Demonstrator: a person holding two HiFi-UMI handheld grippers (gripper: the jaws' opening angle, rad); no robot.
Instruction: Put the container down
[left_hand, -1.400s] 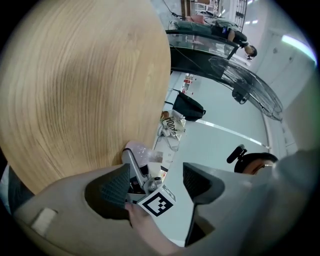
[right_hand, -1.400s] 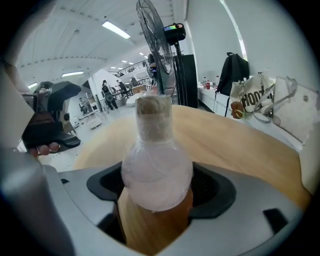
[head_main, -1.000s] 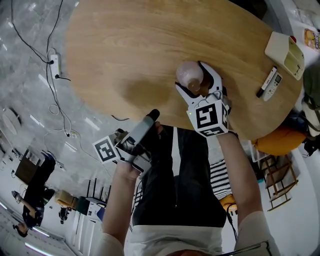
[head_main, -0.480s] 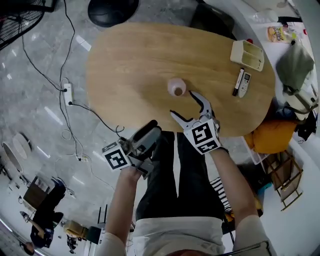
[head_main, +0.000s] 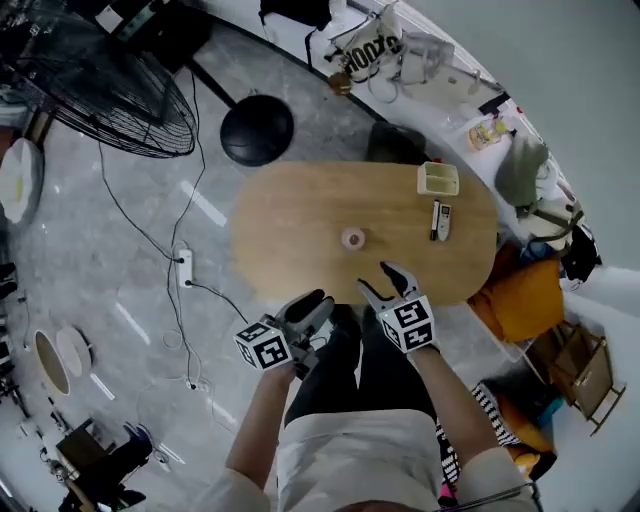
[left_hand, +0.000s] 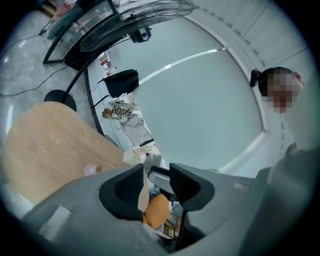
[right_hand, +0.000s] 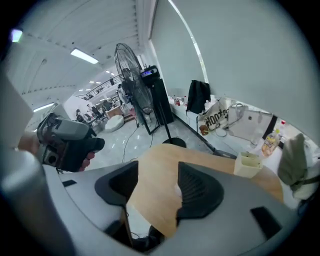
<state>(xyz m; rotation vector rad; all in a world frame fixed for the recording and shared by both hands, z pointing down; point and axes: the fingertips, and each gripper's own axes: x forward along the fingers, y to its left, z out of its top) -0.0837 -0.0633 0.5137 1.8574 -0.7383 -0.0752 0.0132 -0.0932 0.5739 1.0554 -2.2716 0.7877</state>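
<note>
The pink container (head_main: 352, 238) stands alone and upright near the middle of the oval wooden table (head_main: 300, 220); it also shows small in the left gripper view (left_hand: 90, 170). My right gripper (head_main: 378, 279) hovers at the table's near edge, well clear of the container. Its jaws are closing with nothing between them (right_hand: 157, 175). My left gripper (head_main: 313, 303) hangs off the table in front of the person's lap. Its jaws are closing too, a narrow gap left and nothing held (left_hand: 156, 172).
A cream box (head_main: 438, 179) and two remotes (head_main: 440, 220) lie at the table's right end. A large standing fan (head_main: 120, 90) and a black round base (head_main: 257, 128) stand beyond the table. A power strip (head_main: 186, 270) with cables lies on the floor at left.
The right gripper has let go of the container and drawn back to the table's near edge. The head view has risen far back. Both grippers' jaws have narrowed.
</note>
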